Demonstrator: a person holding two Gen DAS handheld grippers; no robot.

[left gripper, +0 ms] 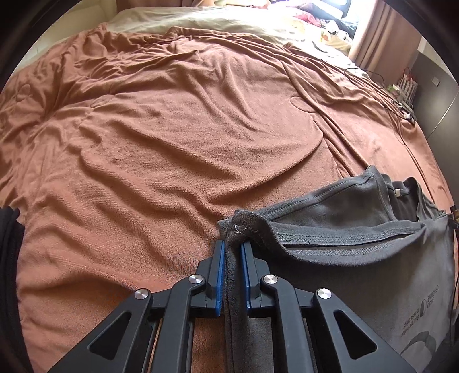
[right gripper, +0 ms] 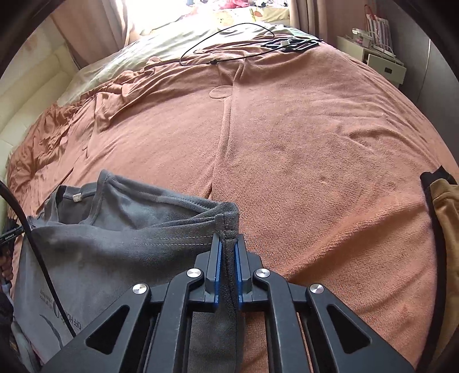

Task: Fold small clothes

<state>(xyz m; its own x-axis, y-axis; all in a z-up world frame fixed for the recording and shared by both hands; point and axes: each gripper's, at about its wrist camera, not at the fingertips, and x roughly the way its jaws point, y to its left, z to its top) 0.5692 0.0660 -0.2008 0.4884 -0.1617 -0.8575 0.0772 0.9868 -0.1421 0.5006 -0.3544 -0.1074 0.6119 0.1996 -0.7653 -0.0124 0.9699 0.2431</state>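
- Now both hand-held grippers, left (left gripper: 232, 252) and right (right gripper: 228, 246), pinch opposite edges of the grey shirt (left gripper: 344, 229).
- Shirt hangs over the bed (left gripper: 172, 129), no fold visible yet.
- Folding all left, I judge.

The left tool (left gripper: 232, 249) pinches a bunched edge of the grey garment (left gripper: 358, 229) — the rest trails off to its right, over the wrinkled rust-brown blanket (left gripper: 172, 129).

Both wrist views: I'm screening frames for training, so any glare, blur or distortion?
Left wrist view: the window is blown out, the blanket is sharp, fisheye bending and dark corners. Right wrist view: glare at the top, the grey shirt is crisp, same vignette.
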